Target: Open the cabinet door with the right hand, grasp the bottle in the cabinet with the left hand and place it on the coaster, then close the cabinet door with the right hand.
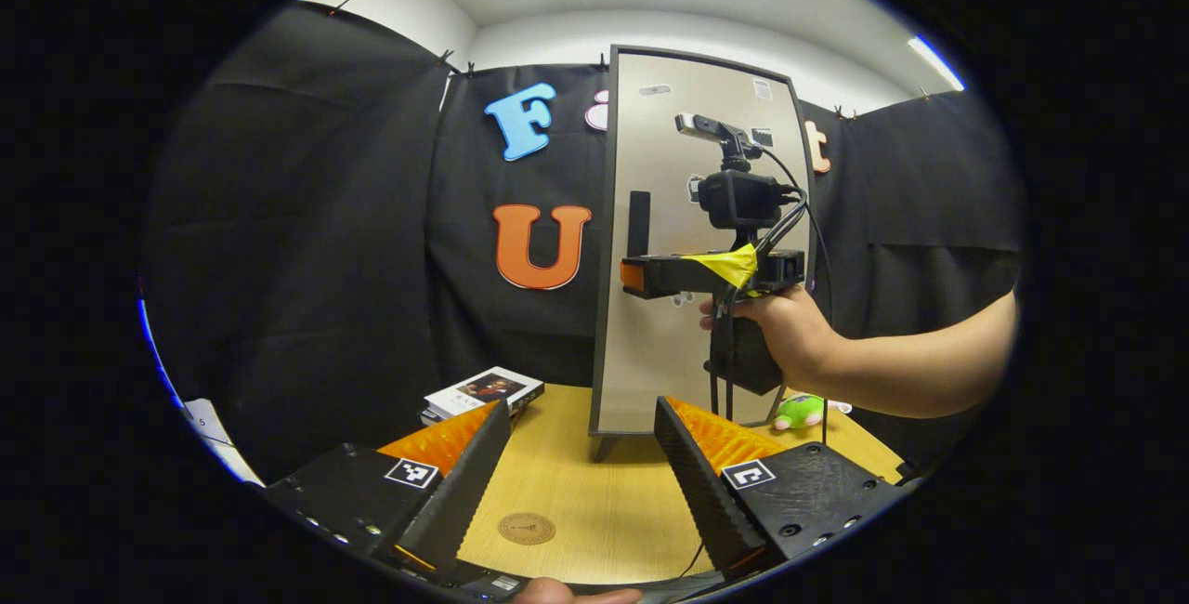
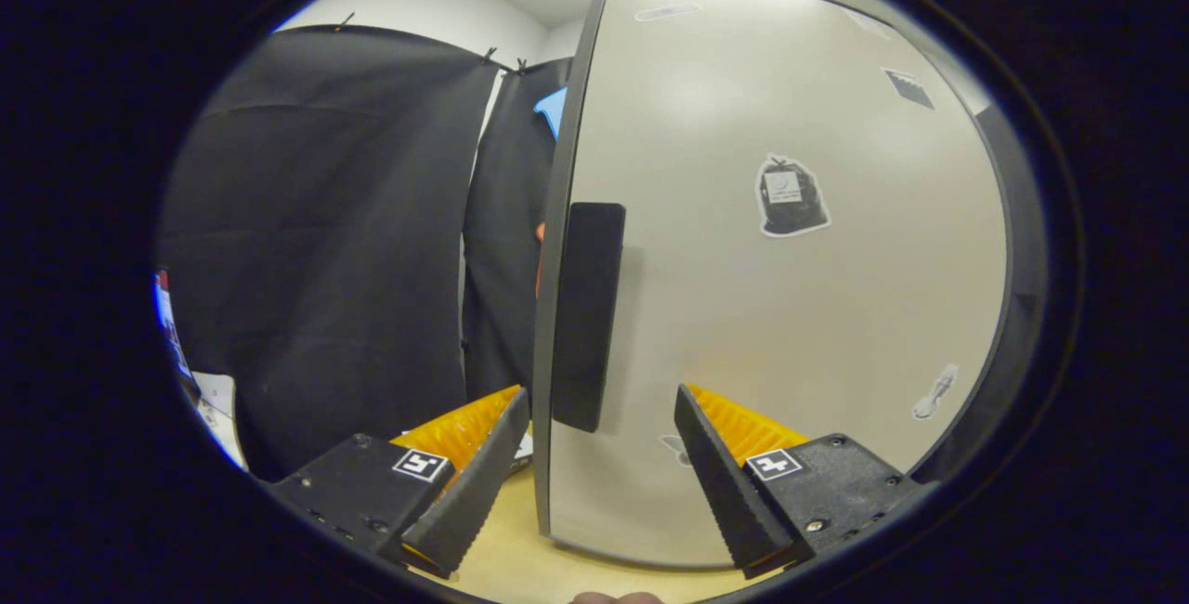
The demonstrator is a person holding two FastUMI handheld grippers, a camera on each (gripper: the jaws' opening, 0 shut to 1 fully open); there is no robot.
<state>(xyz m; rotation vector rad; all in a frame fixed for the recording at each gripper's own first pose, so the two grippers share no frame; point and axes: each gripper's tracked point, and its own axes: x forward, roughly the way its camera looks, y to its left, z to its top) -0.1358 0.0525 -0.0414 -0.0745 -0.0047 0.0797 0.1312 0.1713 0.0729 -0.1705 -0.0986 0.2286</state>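
A tall grey cabinet point(image 1: 697, 242) stands on the wooden table with its door point(image 2: 790, 307) shut, so its inside is hidden. A black vertical handle point(image 2: 587, 316) sits at the door's left edge. My right gripper point(image 2: 599, 437) is open, its fingers on either side of the handle's lower end and just short of it. In the left gripper view a hand holds that right gripper point(image 1: 633, 276) level, with its tip right below the handle point(image 1: 639, 223). My left gripper point(image 1: 583, 455) hangs open and empty over the table, a little behind a round brown coaster point(image 1: 526, 528).
A small stack of books point(image 1: 483, 392) lies on the table point(image 1: 613, 502) left of the cabinet. A green soft toy point(image 1: 801, 412) lies to the cabinet's right, under the person's forearm point(image 1: 929, 362). Black cloth walls close the booth behind and to the left.
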